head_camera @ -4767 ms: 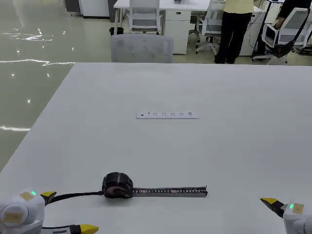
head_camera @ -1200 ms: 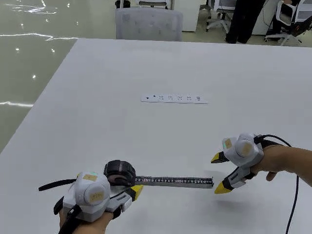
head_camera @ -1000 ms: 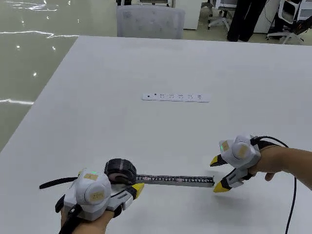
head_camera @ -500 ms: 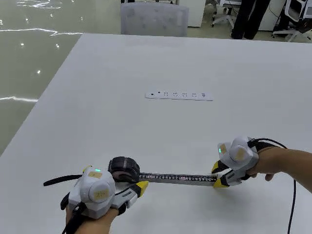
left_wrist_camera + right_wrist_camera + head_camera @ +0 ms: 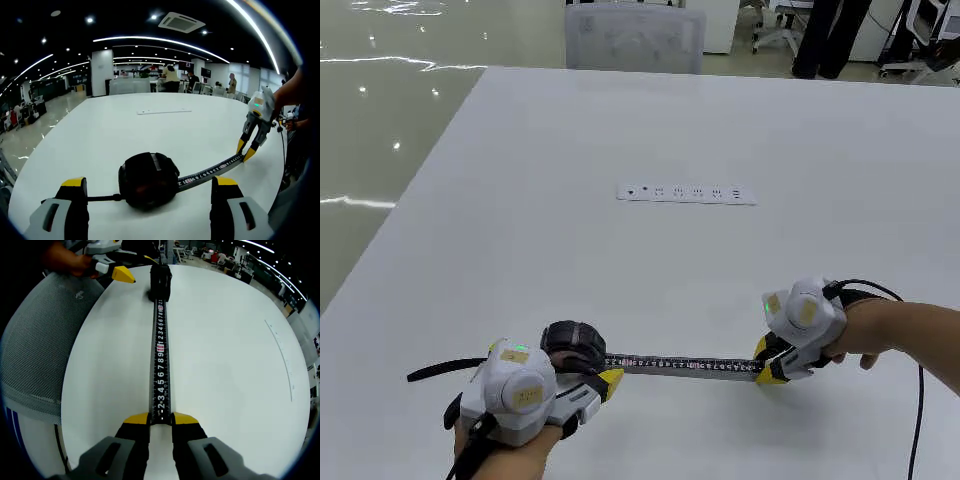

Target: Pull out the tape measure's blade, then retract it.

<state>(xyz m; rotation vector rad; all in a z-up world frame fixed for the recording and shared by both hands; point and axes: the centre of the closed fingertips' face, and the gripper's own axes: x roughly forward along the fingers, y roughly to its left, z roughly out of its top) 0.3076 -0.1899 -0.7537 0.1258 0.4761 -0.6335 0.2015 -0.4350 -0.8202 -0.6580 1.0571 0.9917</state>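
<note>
Right gripper (image 5: 762, 363) now clamped on blade (image 5: 685, 367) tip

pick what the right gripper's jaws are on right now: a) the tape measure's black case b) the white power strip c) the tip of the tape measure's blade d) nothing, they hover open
C: in the right gripper view the right gripper has its yellow-tipped jaws closed on the low-number end of the blade, while the case lies far down the table by the left gripper.

White hand-held grippers (image 5: 556, 362) (image 5: 761, 364), yellow tips, black cable (image 5: 917, 420).
</note>
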